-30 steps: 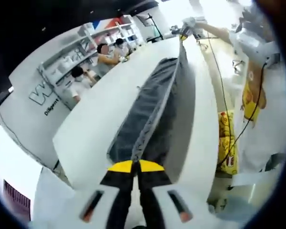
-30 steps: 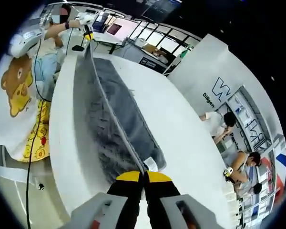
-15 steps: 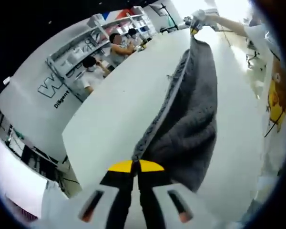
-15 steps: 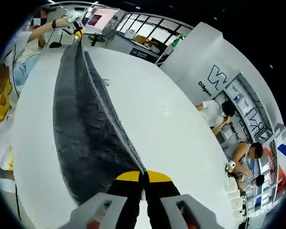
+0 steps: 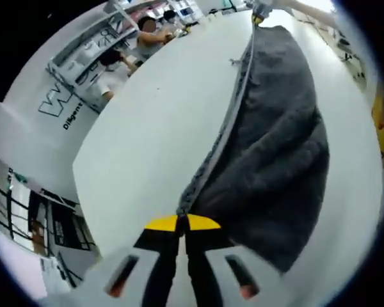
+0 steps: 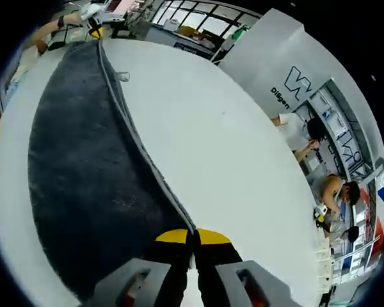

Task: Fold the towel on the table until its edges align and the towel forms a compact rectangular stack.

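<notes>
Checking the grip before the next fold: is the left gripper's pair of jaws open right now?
No, the left gripper is clamped shut on the grey towel edge.

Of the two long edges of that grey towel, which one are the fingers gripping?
The straight, paler hemmed edge, stretched taut between the left gripper and the right gripper. The other long edge bulges loosely on the white table.

White table (image 5: 147, 128) (image 6: 230, 160); dark grey towel (image 5: 275, 147) (image 6: 83, 185) spread along one side.
</notes>
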Demonstrator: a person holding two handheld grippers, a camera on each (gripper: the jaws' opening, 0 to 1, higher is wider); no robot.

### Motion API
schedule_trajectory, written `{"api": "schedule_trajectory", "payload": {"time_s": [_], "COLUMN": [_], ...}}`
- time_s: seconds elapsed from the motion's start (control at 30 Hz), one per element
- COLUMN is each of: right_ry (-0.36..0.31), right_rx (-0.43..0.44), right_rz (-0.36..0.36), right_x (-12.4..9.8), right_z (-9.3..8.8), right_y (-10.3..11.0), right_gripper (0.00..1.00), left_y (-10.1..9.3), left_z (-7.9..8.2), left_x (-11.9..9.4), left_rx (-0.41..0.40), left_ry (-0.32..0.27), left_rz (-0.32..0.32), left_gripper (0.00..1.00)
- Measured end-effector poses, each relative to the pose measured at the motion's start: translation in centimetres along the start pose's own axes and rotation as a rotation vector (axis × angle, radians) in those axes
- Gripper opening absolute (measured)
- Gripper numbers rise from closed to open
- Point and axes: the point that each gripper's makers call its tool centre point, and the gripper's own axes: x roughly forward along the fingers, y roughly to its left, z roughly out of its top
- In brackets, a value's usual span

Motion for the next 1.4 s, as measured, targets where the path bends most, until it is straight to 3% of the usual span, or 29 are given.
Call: {"api": "schedule_trajectory", "payload": {"time_s": [0.43,0.5,0.57,0.7,0.8,0.83,0.93,1.0,1.1,1.17,1.2,1.33,1.4], "right_ry": [0.000,-0.006,-0.009,-0.051,-0.176,-0.223,-0.297,-0.319,-0.357,-0.393,-0.394,-0.374,-0.333], "right_rx": [0.018,0.026,0.034,0.090,0.208,0.248,0.263,0.245,0.236,0.250,0.249,0.256,0.255], "right_rz": [0.005,0.000,-0.015,-0.061,-0.072,-0.086,-0.120,-0.149,-0.184,-0.180,-0.175,-0.136,-0.118], "right_x": [1.1,1.1,0.8,-0.7,-2.8,-4.0,-7.2,-9.5,-12.8,-14.9,-15.2,-18.4,-19.4], "right_z": [-0.8,-0.8,-1.1,-1.2,-0.2,0.0,0.4,0.3,0.3,0.6,0.6,0.0,-0.7], "right_y": [0.7,0.6,0.3,-0.7,-0.9,-1.2,-0.8,0.0,2.2,4.5,5.0,11.7,14.7], "right_gripper": [0.03,0.06,0.16,0.32,0.39,0.44,0.48,0.48,0.52,0.59,0.63,0.74,0.80], "left_y": [-0.4,-0.3,0.0,0.9,1.1,1.5,1.3,0.7,-1.2,-3.0,-3.9,-10.8,-13.3], "left_z": [-0.5,-0.5,-0.5,-0.7,-1.0,-0.9,-0.4,0.4,1.2,1.3,1.3,-0.4,-1.2], "left_x": [1.3,1.3,1.1,0.0,-1.5,-2.4,-4.9,-6.9,-10.0,-11.5,-12.0,-14.9,-15.8], "left_rx": [0.001,0.005,0.001,-0.013,-0.011,-0.009,-0.037,-0.083,-0.151,-0.195,-0.202,-0.285,-0.305], "left_ry": [0.042,0.043,0.042,0.039,0.035,0.023,-0.055,-0.141,-0.260,-0.302,-0.312,-0.291,-0.289], "left_rz": [-0.013,-0.011,0.003,0.056,0.088,0.127,0.164,0.182,0.157,0.118,0.101,-0.035,-0.048], "left_gripper": [0.06,0.08,0.14,0.34,0.51,0.54,0.63,0.65,0.70,0.83,0.87,0.99,0.99]}}
